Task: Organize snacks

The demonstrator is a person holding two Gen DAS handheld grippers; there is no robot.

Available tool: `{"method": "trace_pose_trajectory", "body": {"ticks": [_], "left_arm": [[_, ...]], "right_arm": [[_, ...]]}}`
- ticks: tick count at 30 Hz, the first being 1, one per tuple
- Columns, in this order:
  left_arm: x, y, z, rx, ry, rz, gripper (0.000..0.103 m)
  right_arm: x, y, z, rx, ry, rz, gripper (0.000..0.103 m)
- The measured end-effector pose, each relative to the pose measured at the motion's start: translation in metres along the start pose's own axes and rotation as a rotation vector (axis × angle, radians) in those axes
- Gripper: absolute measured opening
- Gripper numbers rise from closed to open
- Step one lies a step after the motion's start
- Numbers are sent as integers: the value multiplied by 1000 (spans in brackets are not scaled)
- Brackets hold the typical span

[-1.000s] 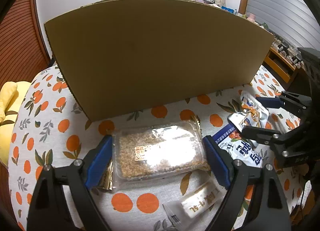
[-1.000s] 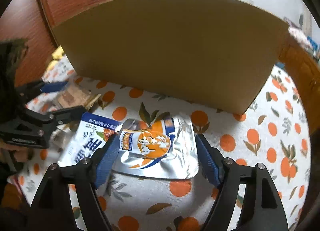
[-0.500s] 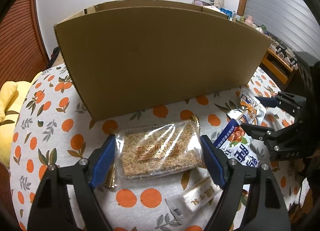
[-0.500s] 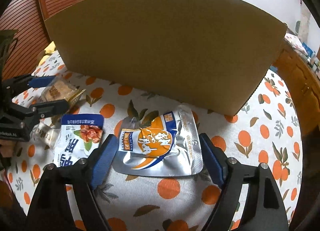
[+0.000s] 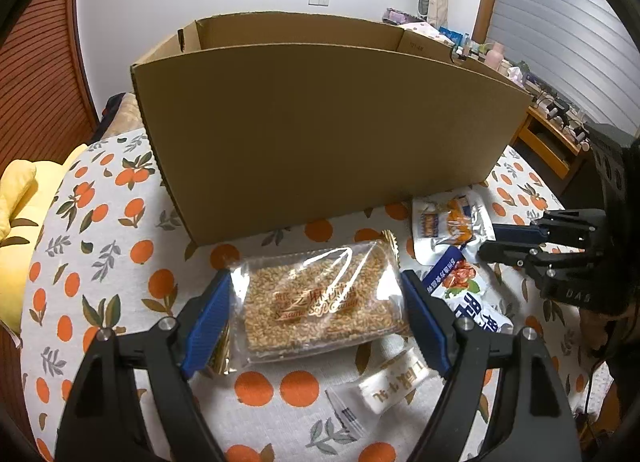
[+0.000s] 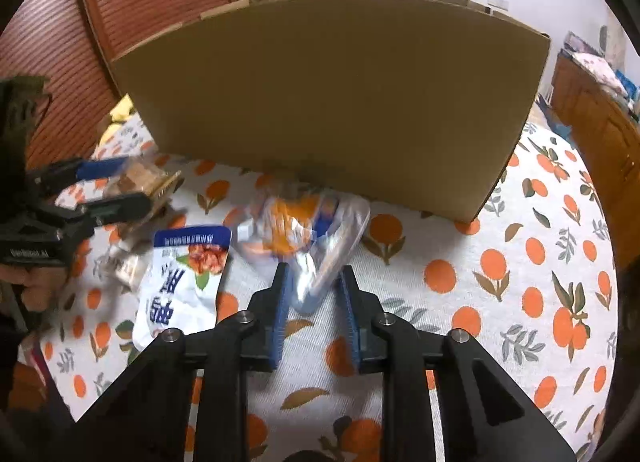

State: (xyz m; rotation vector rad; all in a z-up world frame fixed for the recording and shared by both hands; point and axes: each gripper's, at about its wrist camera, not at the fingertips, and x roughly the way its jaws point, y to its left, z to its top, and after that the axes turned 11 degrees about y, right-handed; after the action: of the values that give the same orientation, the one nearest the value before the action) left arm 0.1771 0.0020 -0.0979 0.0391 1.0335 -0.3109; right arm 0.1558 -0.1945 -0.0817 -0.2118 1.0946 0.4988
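A clear pack of sesame candy (image 5: pixel 320 302) sits crosswise between the blue pads of my left gripper (image 5: pixel 316 290), which press on its two short ends. My right gripper (image 6: pixel 314 274) is closing; a silver and orange foil pouch (image 6: pixel 304 221) is crumpled between its pads. In the left wrist view the same pouch (image 5: pixel 448 221) lies at the tips of the right gripper (image 5: pixel 490 240). A blue and white snack bag (image 6: pixel 180 282) lies flat left of the pouch. An open cardboard box (image 5: pixel 320 133) stands just behind all the snacks.
A small white wrapped candy (image 5: pixel 396 382) lies on the orange-print tablecloth (image 5: pixel 100 242) under the left gripper. A yellow soft thing (image 5: pixel 16 201) is off the table's left edge. A wooden cabinet (image 6: pixel 600 121) stands to the right. A hand holds the left gripper (image 6: pixel 138 181).
The right jaws came together on the foil pouch and crumpled it. The left jaws narrowed slightly onto the sesame pack, and the box's open top has come into view.
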Motion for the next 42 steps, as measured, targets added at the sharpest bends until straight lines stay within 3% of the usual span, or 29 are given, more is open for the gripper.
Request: {"method": "trace_pose_trajectory", "body": {"ticks": [3, 5, 10, 25, 33, 36, 37, 39, 40, 42], "left_arm": [[0, 1, -2, 0, 3, 2, 82], [-1, 3, -3, -3, 2, 0, 82], [-3, 5, -2, -7, -4, -4, 82], [-14, 1, 0, 7, -28, -19, 82], [-14, -1, 0, 7, -26, -18, 82], [-14, -1, 0, 6, -27, -18, 82], [-14, -1, 0, 5, -28, -18, 82], [-15, 0, 0, 2, -29, -16, 82], [-15, 0, 0, 0, -30, -17, 82], [-16, 0, 0, -2, -32, -18, 82]], "right_arm": [[-2, 2, 0, 0, 0, 7, 20], [-5, 4, 2, -6, -13, -11, 33], [-4, -5, 13, 50, -31, 32, 42], [18, -22, 41, 119, -15, 174, 51], [22, -2, 45, 37, -7, 116, 52], [22, 1, 44, 26, -3, 131, 42], [21, 3, 43, 20, 3, 146, 29], [20, 5, 40, 10, 3, 134, 23], [20, 6, 38, 3, 7, 141, 10], [19, 8, 36, -1, 10, 143, 9]]}}
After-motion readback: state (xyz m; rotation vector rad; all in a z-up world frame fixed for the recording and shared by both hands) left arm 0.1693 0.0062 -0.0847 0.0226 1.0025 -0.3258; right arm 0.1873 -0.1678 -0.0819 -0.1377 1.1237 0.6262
